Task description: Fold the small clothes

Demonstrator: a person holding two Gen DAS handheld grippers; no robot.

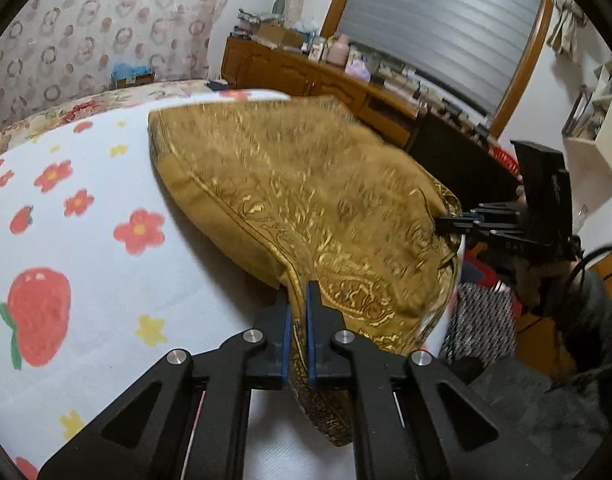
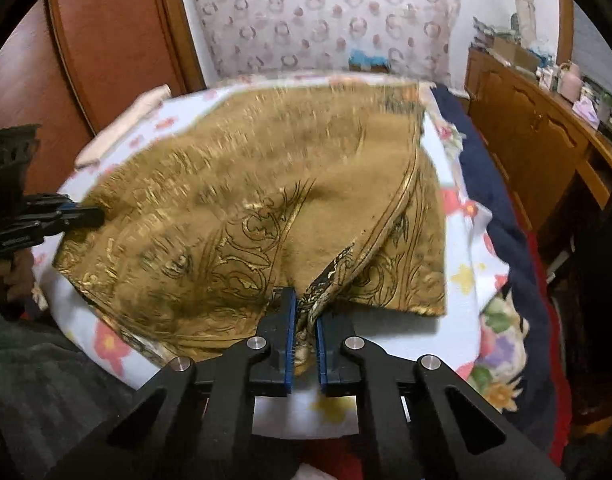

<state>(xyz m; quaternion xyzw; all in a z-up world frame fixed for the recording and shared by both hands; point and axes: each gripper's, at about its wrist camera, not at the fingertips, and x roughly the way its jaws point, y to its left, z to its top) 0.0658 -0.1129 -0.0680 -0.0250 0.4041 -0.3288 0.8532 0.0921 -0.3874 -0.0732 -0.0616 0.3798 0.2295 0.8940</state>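
A gold cloth (image 1: 289,184) with a dark paisley pattern lies partly lifted on a white sheet (image 1: 85,248) printed with red flowers and strawberries. My left gripper (image 1: 299,300) is shut on the cloth's near edge, with fabric pinched between its blue pads. The right gripper (image 1: 446,224) grips the cloth's right corner in this view. In the right wrist view, my right gripper (image 2: 304,304) is shut on a bunched near edge of the gold cloth (image 2: 245,184). The left gripper (image 2: 93,214) holds that cloth's left corner there.
A wooden sideboard (image 1: 306,76) crowded with small items runs along the far wall, under a shuttered window (image 1: 438,24). A patterned curtain (image 2: 326,16) hangs behind the bed. A wooden door (image 2: 105,48) stands at left. A dark blue blanket (image 2: 494,200) lies along the sheet's right edge.
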